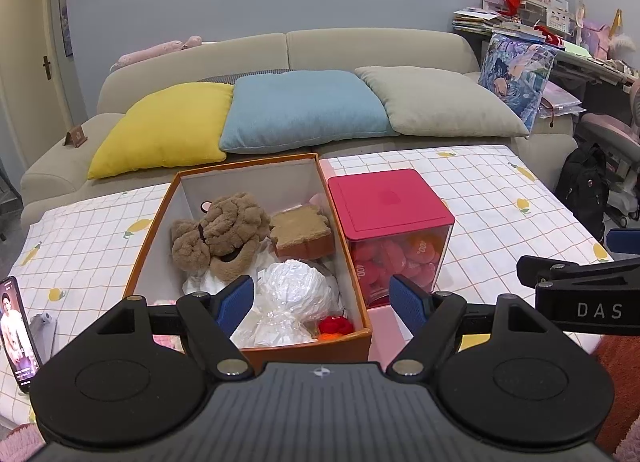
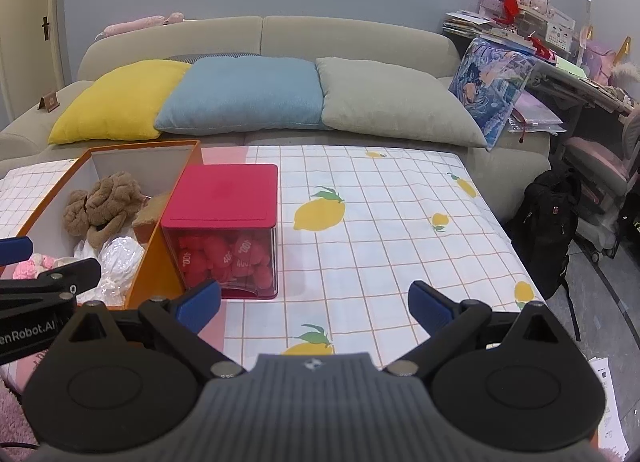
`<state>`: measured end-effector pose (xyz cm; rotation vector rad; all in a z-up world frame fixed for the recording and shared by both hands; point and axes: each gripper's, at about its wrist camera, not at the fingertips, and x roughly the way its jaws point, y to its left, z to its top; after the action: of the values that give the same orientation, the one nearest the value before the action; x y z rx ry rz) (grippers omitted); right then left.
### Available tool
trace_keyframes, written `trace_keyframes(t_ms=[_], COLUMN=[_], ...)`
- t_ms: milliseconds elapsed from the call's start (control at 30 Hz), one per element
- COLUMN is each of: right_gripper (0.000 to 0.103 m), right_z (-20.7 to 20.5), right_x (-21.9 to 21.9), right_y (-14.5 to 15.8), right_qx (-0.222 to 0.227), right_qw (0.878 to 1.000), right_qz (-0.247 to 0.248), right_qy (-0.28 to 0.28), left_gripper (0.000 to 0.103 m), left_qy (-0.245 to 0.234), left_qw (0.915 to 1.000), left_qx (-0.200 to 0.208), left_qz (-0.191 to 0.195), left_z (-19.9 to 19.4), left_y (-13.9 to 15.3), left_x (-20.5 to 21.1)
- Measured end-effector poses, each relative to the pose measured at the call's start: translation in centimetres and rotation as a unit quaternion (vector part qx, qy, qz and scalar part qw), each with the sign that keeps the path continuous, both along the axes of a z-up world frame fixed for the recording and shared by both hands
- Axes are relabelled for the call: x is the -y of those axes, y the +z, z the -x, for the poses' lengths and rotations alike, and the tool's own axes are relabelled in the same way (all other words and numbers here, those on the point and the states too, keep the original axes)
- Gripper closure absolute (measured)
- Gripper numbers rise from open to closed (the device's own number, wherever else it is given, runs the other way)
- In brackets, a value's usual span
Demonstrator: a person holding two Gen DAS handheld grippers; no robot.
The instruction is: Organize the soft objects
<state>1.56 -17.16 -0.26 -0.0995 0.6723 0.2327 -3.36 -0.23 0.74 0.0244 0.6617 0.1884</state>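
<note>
An orange box [image 1: 152, 238] on the table holds a brown plush dog [image 1: 220, 234], a toast-shaped plush [image 1: 302, 234], a clear plastic-wrapped bundle [image 1: 296, 294] and a small red knit item [image 1: 336, 325]. My left gripper [image 1: 322, 302] is open and empty, hovering over the box's near end. The box [image 2: 160, 262] and the plush dog [image 2: 106, 207] also show in the right wrist view, with a pink plush [image 2: 34, 264] in the box. My right gripper [image 2: 314, 304] is open and empty above the tablecloth, to the right of the box.
A red-lidded clear cube [image 1: 394, 221] full of red soft pieces stands right of the box. A phone [image 1: 16, 334] leans at the table's left edge. Yellow [image 1: 160, 129], blue [image 1: 304, 109] and grey [image 1: 436, 101] cushions lie on the sofa behind. A black backpack [image 2: 548, 221] sits on the floor at right.
</note>
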Motion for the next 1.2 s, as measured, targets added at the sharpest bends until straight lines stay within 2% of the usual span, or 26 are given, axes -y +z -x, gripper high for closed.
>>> trace_keyframes(t_ms=[1200], right_gripper=[0.005], right_z=[-0.13], right_x=[-0.37], right_y=[-0.18], right_qx=[0.003], right_qw=[1.0], right_qz=[0.004], right_qy=[0.007], left_gripper=[0.013], left_qy=[-0.009], left_qw=[0.9998], left_qx=[-0.011], left_qz=[0.01], left_z=[-0.2], left_y=[-0.3], left_x=[-0.34])
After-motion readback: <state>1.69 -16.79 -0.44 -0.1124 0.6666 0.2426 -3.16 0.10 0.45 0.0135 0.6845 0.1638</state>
